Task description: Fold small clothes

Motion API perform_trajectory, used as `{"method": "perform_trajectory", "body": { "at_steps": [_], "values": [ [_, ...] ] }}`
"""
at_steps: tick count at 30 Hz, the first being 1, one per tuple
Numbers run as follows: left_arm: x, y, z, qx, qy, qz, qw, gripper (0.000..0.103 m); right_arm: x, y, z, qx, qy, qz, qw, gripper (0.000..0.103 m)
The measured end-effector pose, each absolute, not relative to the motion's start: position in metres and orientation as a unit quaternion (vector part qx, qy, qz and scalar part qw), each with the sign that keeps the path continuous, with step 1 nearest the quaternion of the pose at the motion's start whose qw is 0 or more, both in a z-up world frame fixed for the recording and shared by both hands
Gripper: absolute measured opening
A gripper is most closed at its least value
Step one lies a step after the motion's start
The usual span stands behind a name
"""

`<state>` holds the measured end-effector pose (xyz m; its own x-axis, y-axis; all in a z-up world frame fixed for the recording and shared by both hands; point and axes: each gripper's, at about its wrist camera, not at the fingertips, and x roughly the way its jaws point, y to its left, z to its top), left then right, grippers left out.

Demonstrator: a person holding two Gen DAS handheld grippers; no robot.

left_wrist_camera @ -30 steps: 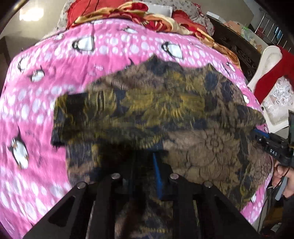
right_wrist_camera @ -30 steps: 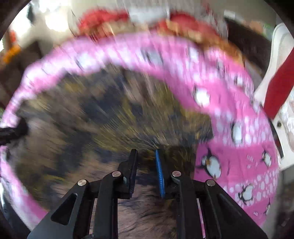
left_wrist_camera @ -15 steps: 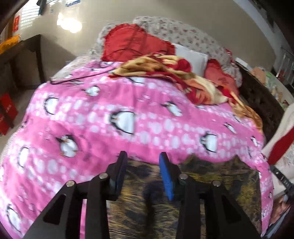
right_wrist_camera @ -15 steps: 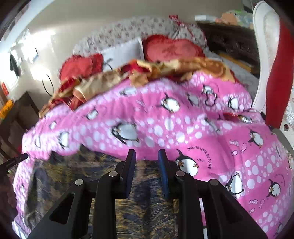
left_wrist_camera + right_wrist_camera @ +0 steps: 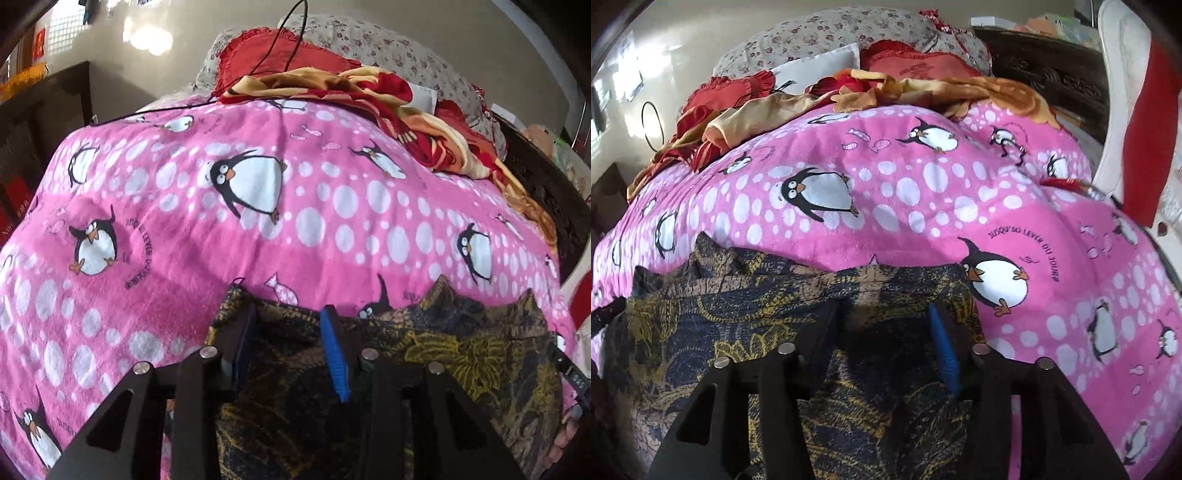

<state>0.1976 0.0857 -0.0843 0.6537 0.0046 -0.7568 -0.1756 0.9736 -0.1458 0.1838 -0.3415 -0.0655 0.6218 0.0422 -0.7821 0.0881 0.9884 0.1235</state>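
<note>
Releasing the fold is the step in hand: both jaw pairs have just been opening, and the dark gold-patterned garment (image 5: 461, 354) lies flat on the pink penguin blanket (image 5: 295, 206) of the bed.

Left hand-held gripper (image 5: 290, 328): jaws stand partly apart. The garment's far edge runs beneath and between the fingers, but neither pad presses on it. A second ago the jaws were nearly shut with cloth gathered at the pads; the opening came early in that second and has since held.

Right hand-held gripper (image 5: 886, 321): jaws stand about half open, wider than the left pair, and the widening is the more recent. Cloth lies under the gap; no pad pinches it.

Location of the garment: in the left wrist view it fills the frame from 4 to 7 o'clock, its far edge ending in small peaks towards 3 o'clock. In the right wrist view it fills 6 to 9 o'clock, its folded edge (image 5: 798, 277) crossing the centre.

Change in layout: a second ago the garment spread across most of each view; it now shows as a shorter band with a doubled far edge.

Judgement: one fold appears laid down and let go. The next move probably calls for withdrawing both hand-held grippers without dragging the top layer.
</note>
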Motion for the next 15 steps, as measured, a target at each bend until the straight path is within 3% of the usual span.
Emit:
{"method": "perform_trajectory", "body": {
  "at_steps": [9, 11, 15],
  "values": [
    [0.212, 0.072, -0.074, -0.051, 0.442, 0.054, 0.894, 0.039, 0.186, -0.346, -0.062, 0.094, 0.442, -0.005, 0.892, 0.056],
    [0.197, 0.069, -0.05, -0.059, 0.426, 0.045, 0.902, 0.039, 0.177, -0.347, -0.045, 0.103, 0.442, -0.012, 0.891, 0.05],
    [0.14, 0.039, -0.012, -0.077, 0.376, -0.035, 0.923, 0.055, 0.134, -0.317, -0.007, 0.069, 0.399, 0.034, 0.914, 0.048]
  ]
}}
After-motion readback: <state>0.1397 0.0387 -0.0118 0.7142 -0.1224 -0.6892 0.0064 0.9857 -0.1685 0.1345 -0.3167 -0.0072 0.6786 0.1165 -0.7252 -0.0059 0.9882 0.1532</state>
